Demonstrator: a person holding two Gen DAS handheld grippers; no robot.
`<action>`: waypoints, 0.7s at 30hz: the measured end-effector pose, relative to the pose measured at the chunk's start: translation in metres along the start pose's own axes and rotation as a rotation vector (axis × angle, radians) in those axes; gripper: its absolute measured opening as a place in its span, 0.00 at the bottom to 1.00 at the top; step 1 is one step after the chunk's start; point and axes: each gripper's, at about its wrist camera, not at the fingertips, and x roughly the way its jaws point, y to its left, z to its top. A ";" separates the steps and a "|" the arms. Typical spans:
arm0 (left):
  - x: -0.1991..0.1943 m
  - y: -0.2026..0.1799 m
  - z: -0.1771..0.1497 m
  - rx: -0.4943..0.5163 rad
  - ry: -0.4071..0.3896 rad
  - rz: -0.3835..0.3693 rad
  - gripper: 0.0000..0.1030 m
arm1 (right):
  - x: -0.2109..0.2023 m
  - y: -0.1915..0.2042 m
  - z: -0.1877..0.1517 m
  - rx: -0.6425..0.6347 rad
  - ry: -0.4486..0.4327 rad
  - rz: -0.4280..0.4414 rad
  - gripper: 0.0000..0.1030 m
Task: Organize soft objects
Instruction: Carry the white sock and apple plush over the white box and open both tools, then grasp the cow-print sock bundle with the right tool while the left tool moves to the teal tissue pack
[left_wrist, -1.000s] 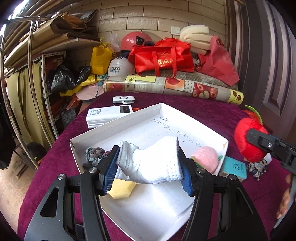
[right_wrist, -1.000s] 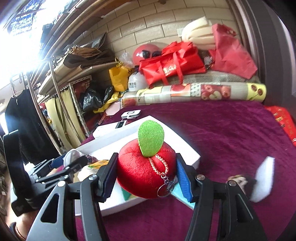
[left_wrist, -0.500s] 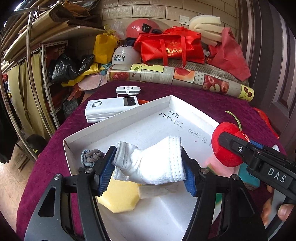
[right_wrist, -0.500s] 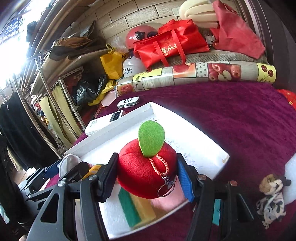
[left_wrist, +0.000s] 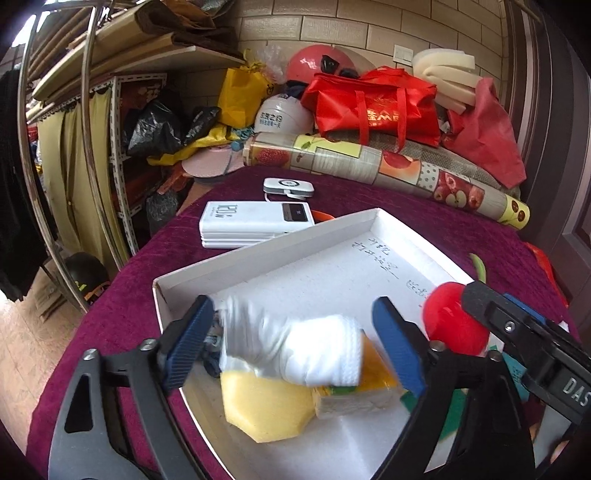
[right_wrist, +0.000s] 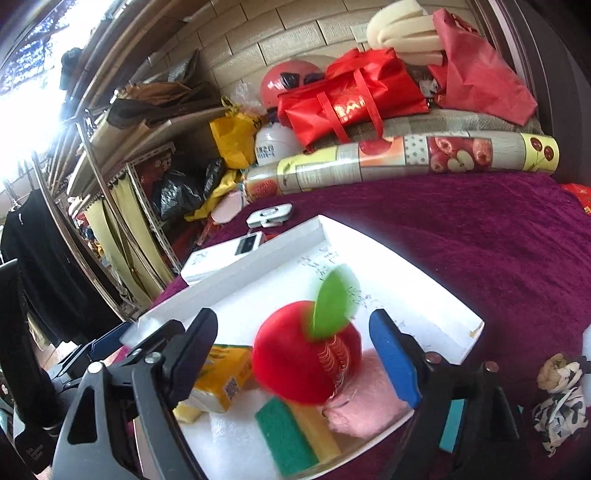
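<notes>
A white tray (left_wrist: 280, 240) lies on the purple cloth. My left gripper (left_wrist: 295, 343) is open above the tray's near end; a white sock (left_wrist: 295, 347), blurred, sits loose between its blue pads over a yellow sponge (left_wrist: 266, 410). My right gripper (right_wrist: 295, 350) is open over the tray (right_wrist: 424, 302); a red plush apple (right_wrist: 303, 365) with a green leaf, blurred, hangs free between its pads above a green-yellow sponge (right_wrist: 291, 439) and a pink soft pad (right_wrist: 365, 410). The apple also shows in the left wrist view (left_wrist: 454, 321).
A white power bank (left_wrist: 251, 221) and a small white device (left_wrist: 288, 184) lie beyond the tray. A rolled patterned mat (left_wrist: 388, 166), red bags and helmets crowd the back. A black-and-white cloth knot (right_wrist: 561, 398) lies right of the tray. Metal shelving stands left.
Both grippers have opened: the white sock and the red apple are let go and drop, blurred, toward the tray. Both grippers moved further over the tray.
</notes>
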 end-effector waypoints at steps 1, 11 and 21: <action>0.000 0.000 0.000 -0.002 -0.004 0.012 1.00 | -0.001 0.002 0.000 -0.008 -0.004 0.005 0.86; -0.015 0.001 -0.003 -0.021 -0.041 0.003 1.00 | -0.026 0.009 -0.002 -0.032 -0.089 -0.001 1.00; -0.058 -0.037 -0.043 -0.001 -0.065 -0.184 1.00 | -0.104 -0.037 -0.034 -0.066 -0.196 -0.118 1.00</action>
